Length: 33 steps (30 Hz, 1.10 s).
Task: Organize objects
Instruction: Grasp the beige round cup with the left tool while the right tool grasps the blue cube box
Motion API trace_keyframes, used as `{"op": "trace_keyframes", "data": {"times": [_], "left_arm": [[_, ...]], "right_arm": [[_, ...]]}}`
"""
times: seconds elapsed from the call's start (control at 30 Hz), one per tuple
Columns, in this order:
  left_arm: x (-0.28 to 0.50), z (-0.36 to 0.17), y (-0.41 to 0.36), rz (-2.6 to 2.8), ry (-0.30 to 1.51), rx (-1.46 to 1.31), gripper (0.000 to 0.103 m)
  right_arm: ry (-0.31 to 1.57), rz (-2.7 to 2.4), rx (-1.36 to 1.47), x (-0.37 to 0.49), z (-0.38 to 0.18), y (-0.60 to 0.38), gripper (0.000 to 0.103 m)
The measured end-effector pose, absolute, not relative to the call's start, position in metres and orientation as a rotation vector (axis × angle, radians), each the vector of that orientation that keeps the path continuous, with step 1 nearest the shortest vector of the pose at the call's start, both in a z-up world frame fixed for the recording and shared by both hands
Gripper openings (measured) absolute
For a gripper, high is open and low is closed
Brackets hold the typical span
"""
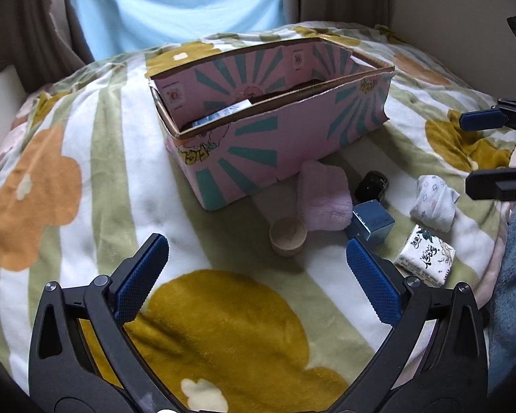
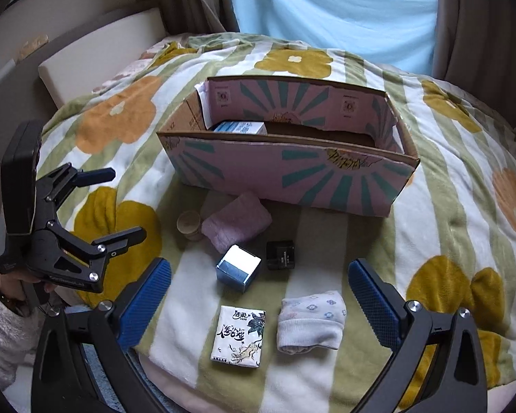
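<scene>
A pink cardboard box with teal rays stands open on the flowered blanket; it also shows in the left wrist view. A blue-white carton lies inside it. In front lie a small round cup, a pink cloth, a blue cube box, a black box, a tissue pack and a folded white sock. My right gripper is open and empty above the tissue pack and sock. My left gripper is open and empty, near the cup.
A white cushion or mattress edge lies at the left of the bed. Brown curtains and a light blue sheet hang behind the bed. The blanket slopes down at its edges.
</scene>
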State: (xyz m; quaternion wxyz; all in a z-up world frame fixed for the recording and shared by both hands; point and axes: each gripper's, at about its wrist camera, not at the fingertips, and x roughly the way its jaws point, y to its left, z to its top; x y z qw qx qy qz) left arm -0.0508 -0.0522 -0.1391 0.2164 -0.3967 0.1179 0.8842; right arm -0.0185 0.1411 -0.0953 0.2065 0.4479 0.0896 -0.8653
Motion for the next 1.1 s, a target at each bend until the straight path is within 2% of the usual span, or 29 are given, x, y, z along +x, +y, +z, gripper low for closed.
{"op": "trace_keyframes", "data": {"times": [0.13,0.23,0.37,0.53,0.8,0.9,1.0,1.1], "left_arm": [[-0.06,-0.155,-0.045,2.416,0.284,-1.156,0.103],[-0.063,-0.164,-0.038,2.412,0.307,-1.162,0.103],[-0.072,-0.174,-0.03,2.399,0.341,-1.17,0.095],[-0.081,-0.183,-0.023,2.38,0.375,-1.189,0.092],[-0.089,-0.2,-0.018,2.346,0.39,-1.233,0.089],[-0.092,-0.205,-0.019,2.334,0.358,-1.252,0.08],[-0.093,-0.21,-0.018,2.329,0.349,-1.258,0.078],[-0.093,-0.212,-0.017,2.325,0.355,-1.253,0.069]], "right_arm": [[0.282,-2.348,1.281,-0.023,-0.124,0.132,0.102],[0.298,-2.305,1.313,-0.028,-0.142,0.126,0.097],[0.3,-2.262,1.351,-0.035,-0.157,0.119,0.088],[0.305,-2.221,1.385,-0.04,-0.173,0.112,0.08],[0.337,-2.209,1.426,-0.047,-0.188,0.107,0.075],[0.324,-2.204,1.427,-0.049,-0.191,0.108,0.074],[0.33,-2.199,1.433,-0.05,-0.194,0.107,0.066],[0.33,-2.194,1.437,-0.05,-0.196,0.107,0.061]]}}
